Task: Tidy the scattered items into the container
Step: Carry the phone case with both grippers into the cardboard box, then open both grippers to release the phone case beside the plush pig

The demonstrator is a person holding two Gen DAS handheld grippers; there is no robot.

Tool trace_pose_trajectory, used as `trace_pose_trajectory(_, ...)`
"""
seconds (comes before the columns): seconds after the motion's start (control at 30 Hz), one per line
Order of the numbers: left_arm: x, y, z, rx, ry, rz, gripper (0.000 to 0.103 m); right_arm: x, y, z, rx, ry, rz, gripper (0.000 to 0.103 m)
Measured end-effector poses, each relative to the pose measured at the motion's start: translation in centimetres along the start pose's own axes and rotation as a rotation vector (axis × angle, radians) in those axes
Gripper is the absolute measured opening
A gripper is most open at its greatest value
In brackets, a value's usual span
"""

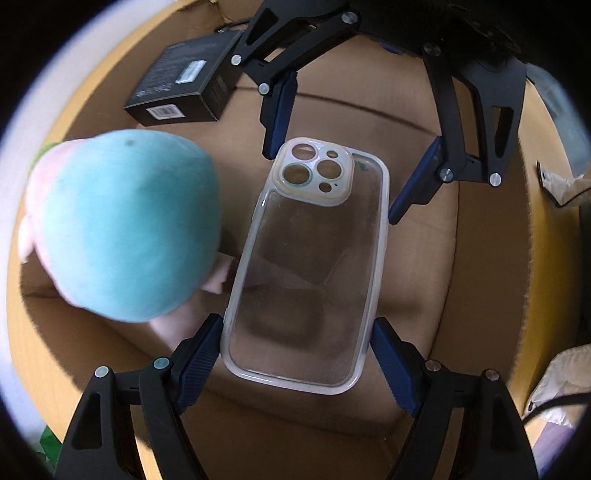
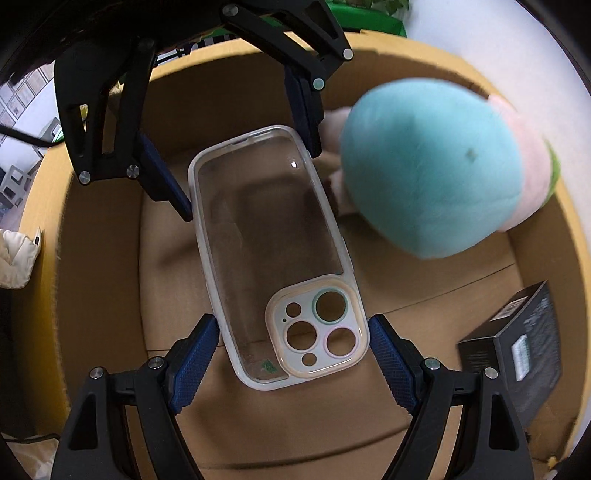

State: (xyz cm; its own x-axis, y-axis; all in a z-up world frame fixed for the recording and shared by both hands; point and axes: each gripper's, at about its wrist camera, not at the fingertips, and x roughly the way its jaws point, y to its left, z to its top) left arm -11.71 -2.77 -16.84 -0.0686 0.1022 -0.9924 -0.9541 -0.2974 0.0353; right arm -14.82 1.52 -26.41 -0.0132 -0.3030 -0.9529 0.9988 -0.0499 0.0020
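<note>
A clear phone case (image 1: pixel 306 258) with camera cutouts hangs over the inside of a cardboard box (image 1: pixel 491 266). My left gripper (image 1: pixel 297 363) holds its plain end between blue pads. My right gripper (image 2: pixel 293 363) holds the camera end (image 2: pixel 317 332). Each gripper shows at the top of the other's view, the right one (image 1: pixel 332 177) and the left one (image 2: pixel 251 177). A teal and pink plush toy (image 1: pixel 125 229) lies in the box beside the case, and it also shows in the right wrist view (image 2: pixel 432 170). A black carton (image 1: pixel 184 81) lies in a corner (image 2: pixel 517 350).
The box walls (image 2: pixel 44 288) rise all round the case. A white padded thing (image 2: pixel 14 258) and a cable (image 2: pixel 22 136) lie outside the box. Crumpled paper (image 1: pixel 565 181) lies beyond the other wall. Green packaging (image 2: pixel 362 18) sits past the far rim.
</note>
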Motion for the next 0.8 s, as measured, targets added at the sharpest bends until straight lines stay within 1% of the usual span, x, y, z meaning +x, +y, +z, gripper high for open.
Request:
trace_pose_trajectory(0.17,0.6,-0.7,-0.4,0.004,0.031,0.003,0.083,0.5,0.6,-0.4,0.011,-0.01,0.015,0.086)
trace_pose_trajectory(0.33,0.4,-1.7,-0.9,0.011,0.07,0.046,0.082,0.3,1.4,-0.2,0.013,0.002,0.018,0.086)
trace_pose_trajectory(0.43,-1.2,-2.0,-1.2,-0.014,0.055,0.05,0.082,-0.9,2.0,-0.2,0.021,0.003,-0.015,0.093)
trace_pose_trajectory(0.53,-3.3,-2.2,-1.7,-0.048,0.035,0.072,0.082,-3.2,2.2,-0.4,0.082,-0.018,-0.056,0.094)
trace_pose_trajectory(0.57,-4.3,-2.1,-2.0,-0.077,0.027,0.066,0.082,-4.2,2.2,-0.5,0.116,-0.023,-0.062,0.094)
trace_pose_trajectory(0.63,-6.2,-2.2,-2.5,-0.139,-0.003,0.079,0.082,-6.7,2.2,-0.9,0.203,-0.039,-0.098,0.094)
trace_pose_trajectory(0.67,-7.9,-2.2,-3.0,-0.195,-0.039,0.087,0.082,-7.8,2.2,-1.1,0.243,-0.05,-0.104,0.094)
trace_pose_trajectory(0.73,-10.6,-2.5,-3.8,-0.299,-0.103,0.092,0.082,-11.0,2.3,-1.7,0.381,-0.096,-0.113,0.095)
trace_pose_trajectory(0.77,-12.3,-2.7,-4.4,-0.377,-0.143,0.1,0.082,-12.3,2.2,-2.1,0.452,-0.119,-0.109,0.095)
trace_pose_trajectory(0.8,-13.5,-2.1,-4.4,-0.439,-0.176,0.105,0.082,-13.5,2.0,-2.3,0.52,-0.145,-0.099,0.095)
